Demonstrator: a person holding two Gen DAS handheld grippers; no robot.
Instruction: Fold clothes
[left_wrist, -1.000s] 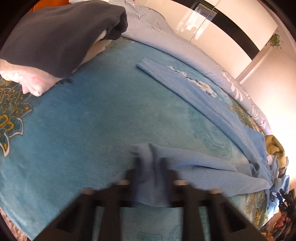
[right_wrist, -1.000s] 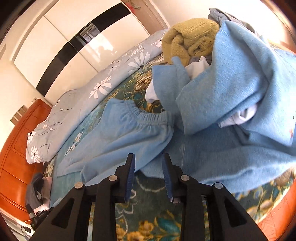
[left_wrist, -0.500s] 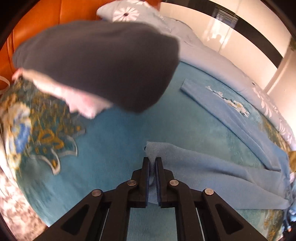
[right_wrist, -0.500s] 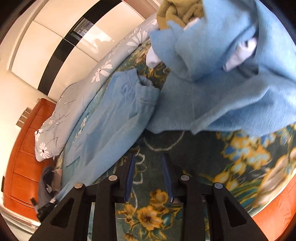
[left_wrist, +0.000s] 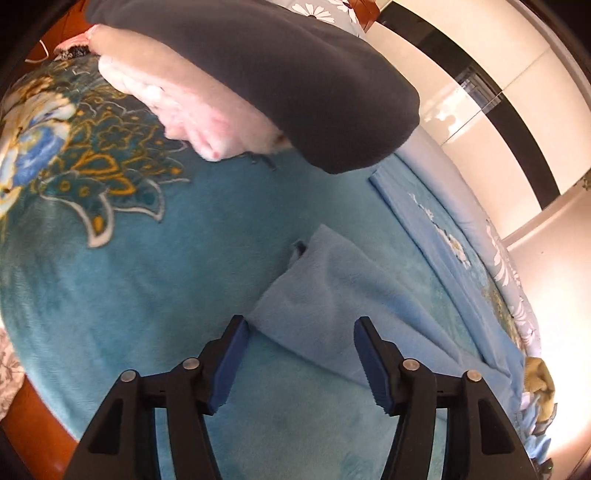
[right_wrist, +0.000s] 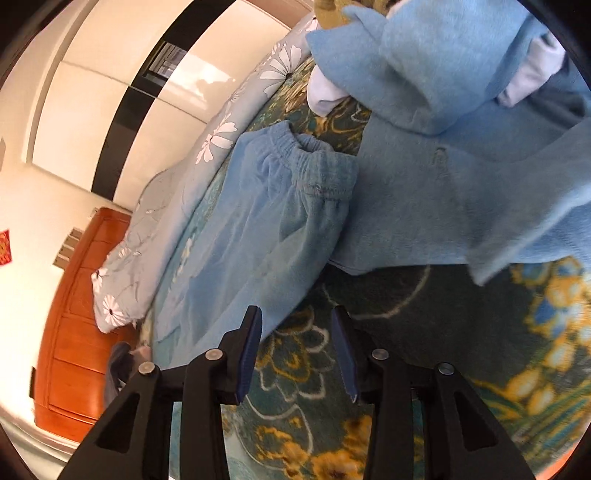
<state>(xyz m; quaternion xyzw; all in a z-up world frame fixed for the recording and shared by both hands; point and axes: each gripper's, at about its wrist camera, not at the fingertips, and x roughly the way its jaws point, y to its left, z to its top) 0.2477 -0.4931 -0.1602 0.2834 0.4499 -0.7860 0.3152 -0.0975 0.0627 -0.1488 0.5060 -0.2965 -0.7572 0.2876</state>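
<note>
my left gripper (left_wrist: 299, 354) had just been opening, jaws apart w/ nothing pinched; the blue pants (left_wrist: 354, 299) leg end lay flat on the bed blanket (left_wrist: 147, 295) btwn them. right gripper (right_wrist: 297, 354) part open, empty, beside the waistband (right_wrist: 310, 158). fleece prob soft, light, floppy; i'd grab hem corners.

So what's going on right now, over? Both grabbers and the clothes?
Left gripper just opened, light blue fleece trousers released on bed. Right gripper open, empty, near trousers' elastic waistband. Dark grey folded garment stacked clear.
</note>
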